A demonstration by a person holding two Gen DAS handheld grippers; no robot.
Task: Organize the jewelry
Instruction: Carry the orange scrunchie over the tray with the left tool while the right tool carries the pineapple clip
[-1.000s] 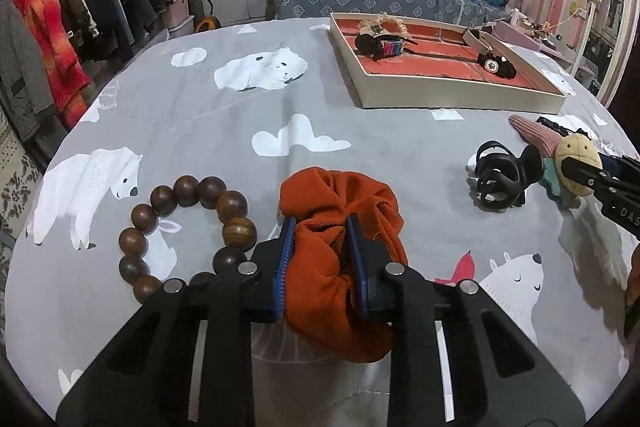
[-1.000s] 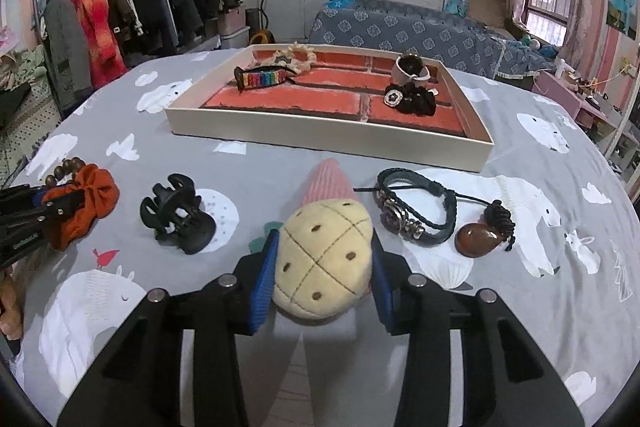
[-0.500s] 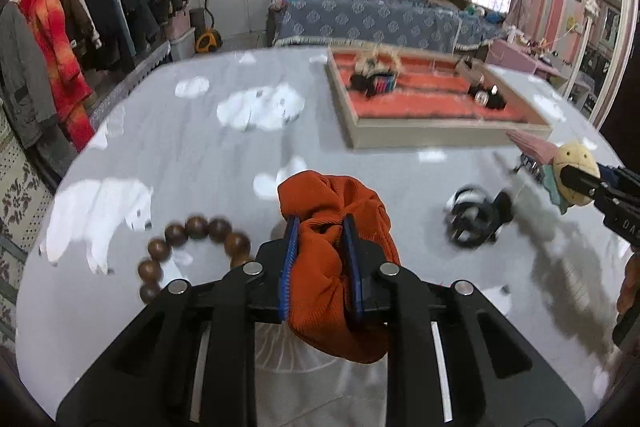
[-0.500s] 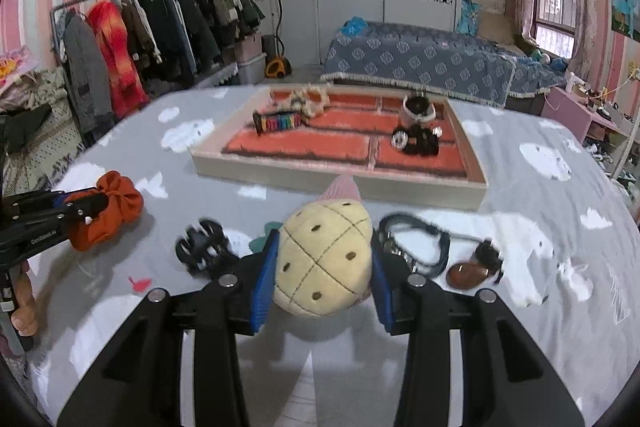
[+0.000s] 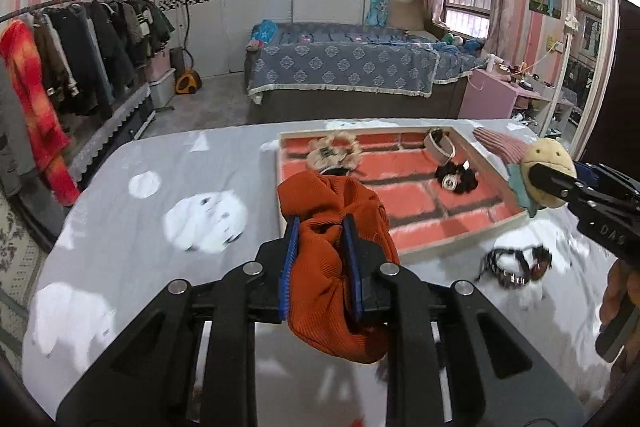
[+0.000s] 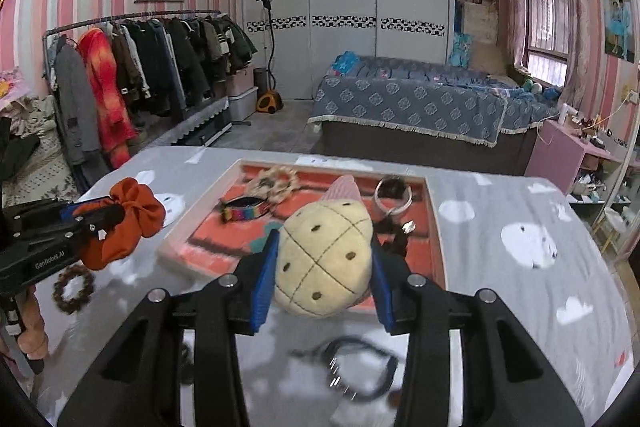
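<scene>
My left gripper (image 5: 319,233) is shut on an orange fabric scrunchie (image 5: 332,223), held in the air above the grey table near the tray's front left corner. My right gripper (image 6: 325,247) is shut on a plush pineapple hair clip (image 6: 324,259) with a pink top, lifted over the tray's near edge. The tray (image 5: 404,255) has a cream rim and a red brick-pattern lining; in it lie a beige flower scrunchie (image 5: 334,153), a rainbow band (image 6: 244,209), a black hair tie (image 5: 456,177) and a pale cuff (image 5: 440,143). Each gripper shows in the other's view: the right one (image 5: 560,183), the left one (image 6: 94,223).
A black cord bracelet with a brown pendant (image 5: 514,265) lies on the table in front of the tray. A wooden bead bracelet (image 6: 74,287) rests at the left. The table wears a grey cloth with white bears (image 5: 204,215). Beyond it stand a clothes rack (image 6: 132,67) and a bed (image 6: 420,107).
Both grippers have risen off the table with their items and moved toward the tray. The bead bracelet and the black claw clip have dropped out of the left wrist view.
</scene>
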